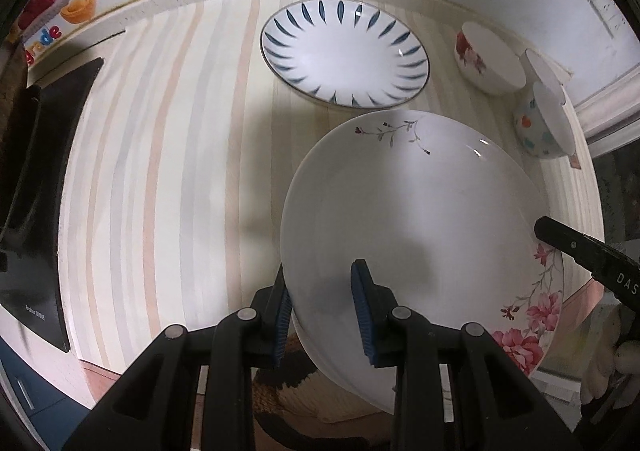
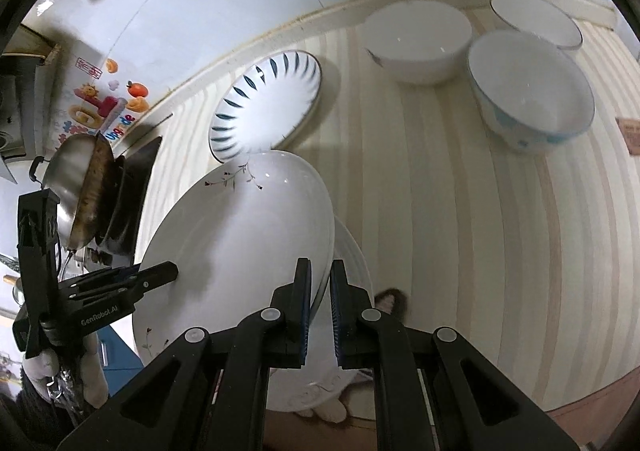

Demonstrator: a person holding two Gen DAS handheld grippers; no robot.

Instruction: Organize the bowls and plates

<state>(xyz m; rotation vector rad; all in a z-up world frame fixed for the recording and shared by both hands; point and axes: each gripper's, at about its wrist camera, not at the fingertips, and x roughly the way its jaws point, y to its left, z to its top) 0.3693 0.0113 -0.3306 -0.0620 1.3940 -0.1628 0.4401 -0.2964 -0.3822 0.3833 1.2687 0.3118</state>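
In the left wrist view, the left gripper (image 1: 326,315) has its jaws clenched on the near rim of the white flowered plate (image 1: 420,211), one pad under the rim and one on the inside face. The plate is tilted and seems to be carried above the striped table (image 1: 160,171), in front of the blue-petal plate (image 1: 344,51). Three bowls (image 1: 490,59) stand at the far right. The plate is glazed ceramic, so I judge it stiff, rather heavy, slippery and easy to chip; the rim is the only good place to hold it. In the right wrist view, the right gripper (image 2: 320,315) has its jaws closed tight on the opposite rim of the same plate. A second white plate (image 2: 352,263) seems to lie directly under it, but this is hard to tell.
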